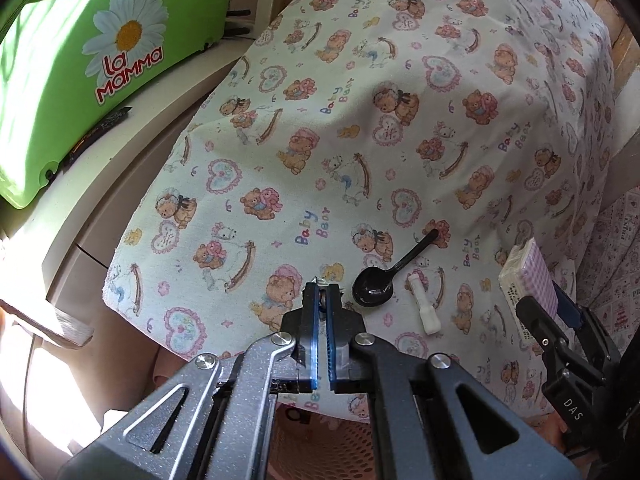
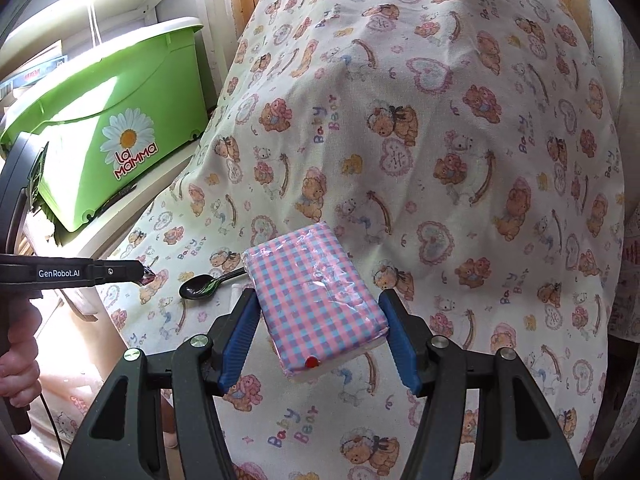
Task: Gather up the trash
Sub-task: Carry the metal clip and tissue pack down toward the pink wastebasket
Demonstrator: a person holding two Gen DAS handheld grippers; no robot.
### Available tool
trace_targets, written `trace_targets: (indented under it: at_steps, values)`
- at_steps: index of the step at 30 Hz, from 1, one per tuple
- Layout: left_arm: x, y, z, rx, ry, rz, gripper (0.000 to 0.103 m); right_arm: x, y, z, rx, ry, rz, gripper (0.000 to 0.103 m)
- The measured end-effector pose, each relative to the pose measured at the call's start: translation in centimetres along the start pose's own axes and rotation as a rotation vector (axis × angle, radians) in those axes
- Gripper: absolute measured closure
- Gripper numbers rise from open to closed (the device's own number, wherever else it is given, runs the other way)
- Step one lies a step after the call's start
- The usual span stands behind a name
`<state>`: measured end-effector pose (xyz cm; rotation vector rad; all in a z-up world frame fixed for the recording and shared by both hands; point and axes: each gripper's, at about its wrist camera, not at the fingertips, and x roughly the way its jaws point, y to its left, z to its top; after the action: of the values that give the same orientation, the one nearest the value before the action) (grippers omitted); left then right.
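Black spoon [image 1: 384, 276] lies at the table's near edge, just right of the left gripper [image 1: 322, 292], handle pointing away. Its jaws are clenched on a small scrap [image 2: 147, 274]. The right gripper [image 2: 320, 320] grasps a checked pack [image 2: 314, 296].

The cloth [image 2: 460, 128] is cream, printed with brown bears, pink hearts and pastel "Baby Bear" lettering. The packet [image 2: 316, 300] is pink-and-blue gingham with a red dot. The spoon [image 1: 374, 290] is glossy black. The tub [image 2: 116, 120] is lime green with a white daisy.
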<state>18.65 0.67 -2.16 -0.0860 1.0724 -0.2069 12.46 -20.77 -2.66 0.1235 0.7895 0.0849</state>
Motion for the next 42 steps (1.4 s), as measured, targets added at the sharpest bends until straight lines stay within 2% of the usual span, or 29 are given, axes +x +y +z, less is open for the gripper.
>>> trace_targets:
  at_steps: [2,4,9,21,26,30,34,42]
  values:
    - [-1.0,-0.5,-0.3,0.038,-0.054,0.053,0.101,-0.2,-0.1,-0.2,0.010,-0.001,0.000,0.040]
    - [-2.0,-0.4,-0.5,0.060,-0.093,0.073,0.101,-0.5,-0.2,-0.3,0.019,-0.006,0.000,0.040]
    - [-2.7,-0.6,-0.7,0.060,-0.134,0.041,0.101,-1.6,-0.5,-0.5,0.036,-0.023,0.000,0.040]
    - [-4.1,-2.2,-2.1,0.113,-0.202,0.051,0.101,-4.8,-1.0,-1.1,0.046,-0.071,0.003,0.040]
    - [-5.8,-3.2,-2.8,0.169,-0.241,0.061,0.101,-6.7,-0.6,-1.8,0.038,-0.097,0.010,0.040]
    - [-7.4,-3.7,-4.0,0.179,-0.247,0.034,0.101,-8.5,-0.5,-3.1,0.048,-0.103,0.031,0.040]
    - [-8.5,-4.1,-5.9,0.176,-0.216,0.000,0.101,-9.9,-0.2,-4.7,0.050,-0.101,0.045,0.040]
    - [-9.8,-4.6,-9.3,0.185,-0.183,-0.016,0.101,-11.9,1.6,-7.2,0.019,-0.093,0.079,0.040]
